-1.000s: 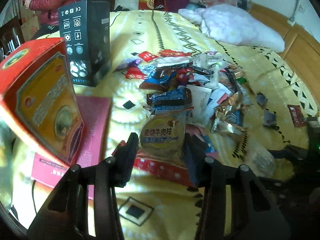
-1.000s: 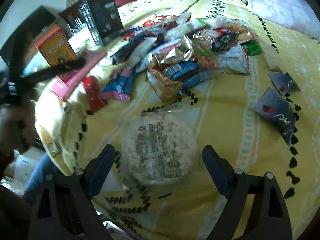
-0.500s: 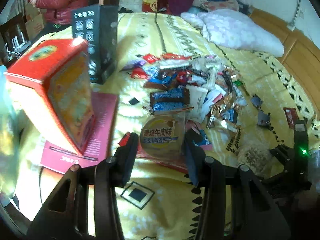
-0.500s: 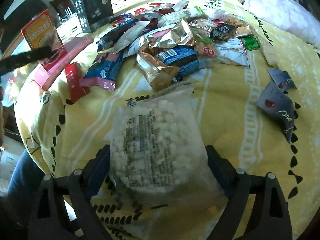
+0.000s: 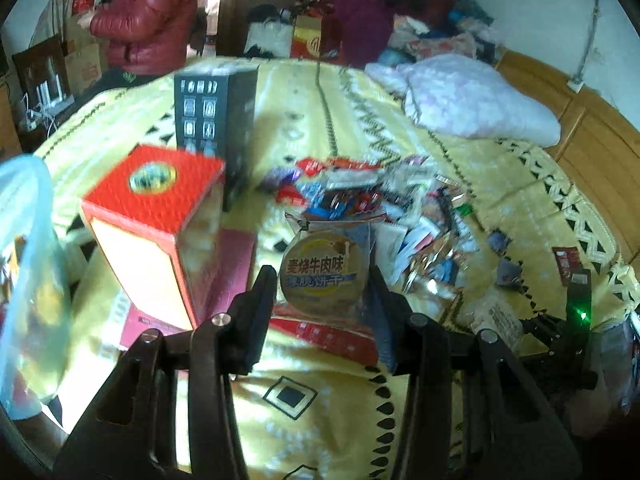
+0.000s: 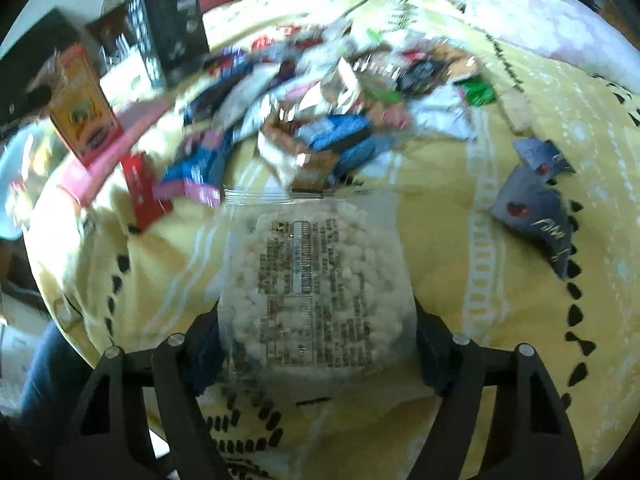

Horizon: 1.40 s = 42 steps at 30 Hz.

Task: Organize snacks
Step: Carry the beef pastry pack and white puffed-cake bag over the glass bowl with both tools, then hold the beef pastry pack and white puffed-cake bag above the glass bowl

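1. Left gripper (image 5: 324, 280) clenched on a round beef-flavour biscuit packet (image 5: 325, 270), pads on both side edges; packet stands upright, clear of the yellow bedspread (image 5: 304, 428), in front of the snack pile (image 5: 384, 204) in the middle of the bed.
2. Right gripper (image 6: 316, 324) jaws have just been closing around a clear packet of puffed rice cake (image 6: 316, 280), printed label up, which lies near the front edge of the bed, short of the pile. Pads sit at the packet's side edges; wrapper looks pinched between them, so I read it as grasped, lightly.
3. Judgement: step in hand is picking up, one packet per gripper, for sorting.
4. Rice cake is brittle and the wrapper slippery. Squeeze only until the film stops sliding; grip on the cake's rim, not just loose film, or it will slip out on the lift.
5. Lift the right packet straight up before carrying, so it does not drag the silver and blue packets (image 6: 340, 140) just behind it.
6. Carry the left packet wide of the red-and-orange box (image 5: 160, 232) standing on a pink flat box (image 5: 232, 264) towards the left edge; the black box (image 5: 216, 124) stands behind those.
7. Translucent plastic bag (image 5: 24, 280) hangs at the left edge; whether it is the destination I cannot tell.
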Tool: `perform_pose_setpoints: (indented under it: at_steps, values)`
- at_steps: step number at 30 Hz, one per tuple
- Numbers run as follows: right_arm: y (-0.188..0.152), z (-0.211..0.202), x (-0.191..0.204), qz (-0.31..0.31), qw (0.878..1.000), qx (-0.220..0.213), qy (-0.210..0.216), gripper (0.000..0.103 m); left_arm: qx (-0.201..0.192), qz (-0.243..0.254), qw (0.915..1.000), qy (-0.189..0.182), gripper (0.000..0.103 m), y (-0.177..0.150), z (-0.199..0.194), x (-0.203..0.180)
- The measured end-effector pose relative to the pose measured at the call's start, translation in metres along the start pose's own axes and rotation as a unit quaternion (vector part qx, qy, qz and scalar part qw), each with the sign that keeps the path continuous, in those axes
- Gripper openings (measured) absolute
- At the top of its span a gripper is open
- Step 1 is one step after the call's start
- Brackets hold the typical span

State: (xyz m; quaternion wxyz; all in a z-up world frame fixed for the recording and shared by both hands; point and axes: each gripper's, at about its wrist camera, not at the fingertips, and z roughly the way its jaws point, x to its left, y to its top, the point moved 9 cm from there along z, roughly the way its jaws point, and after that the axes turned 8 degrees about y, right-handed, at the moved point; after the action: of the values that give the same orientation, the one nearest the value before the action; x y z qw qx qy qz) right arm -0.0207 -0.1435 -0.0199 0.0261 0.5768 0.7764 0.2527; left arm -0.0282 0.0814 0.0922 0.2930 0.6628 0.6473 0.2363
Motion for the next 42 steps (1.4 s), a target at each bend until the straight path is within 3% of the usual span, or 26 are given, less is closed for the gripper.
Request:
perform_pose_setpoints:
  at_steps: [5, 10, 16, 21, 27, 33, 37, 42]
  values:
    - [0.035, -0.042, 0.009, 0.010, 0.998, -0.062, 0.013, 0.080, -0.049, 0.014, 0.9987, -0.003, 0.045, 0.025, -0.029, -0.009]
    - [0.089, -0.089, 0.038, -0.012, 0.992, -0.125, 0.030, 0.080, -0.108, 0.013, 0.9937, 0.027, 0.045, 0.053, -0.060, 0.007]
    - [0.162, -0.122, 0.100, -0.056, 0.981, -0.174, 0.069, 0.080, -0.147, -0.022, 0.9853, 0.085, 0.045, 0.083, -0.095, 0.072]
    - [0.221, -0.132, 0.188, -0.109, 0.966, -0.197, 0.125, 0.080, -0.155, -0.080, 0.9719, 0.158, 0.045, 0.093, -0.119, 0.158]
    - [0.265, -0.112, 0.321, -0.185, 0.946, -0.180, 0.196, 0.080, -0.121, -0.160, 0.9427, 0.266, 0.045, 0.072, -0.128, 0.276]
    - [0.278, -0.071, 0.434, -0.221, 0.929, -0.132, 0.265, 0.080, -0.083, -0.227, 0.9151, 0.323, 0.045, 0.038, -0.123, 0.343]
    - [0.277, -0.043, 0.487, -0.235, 0.923, -0.097, 0.290, 0.080, -0.067, -0.243, 0.9068, 0.338, 0.045, 0.024, -0.118, 0.364]
    - [0.269, -0.013, 0.529, -0.247, 0.919, -0.065, 0.299, 0.080, -0.061, -0.254, 0.9060, 0.333, 0.045, 0.016, -0.119, 0.377]
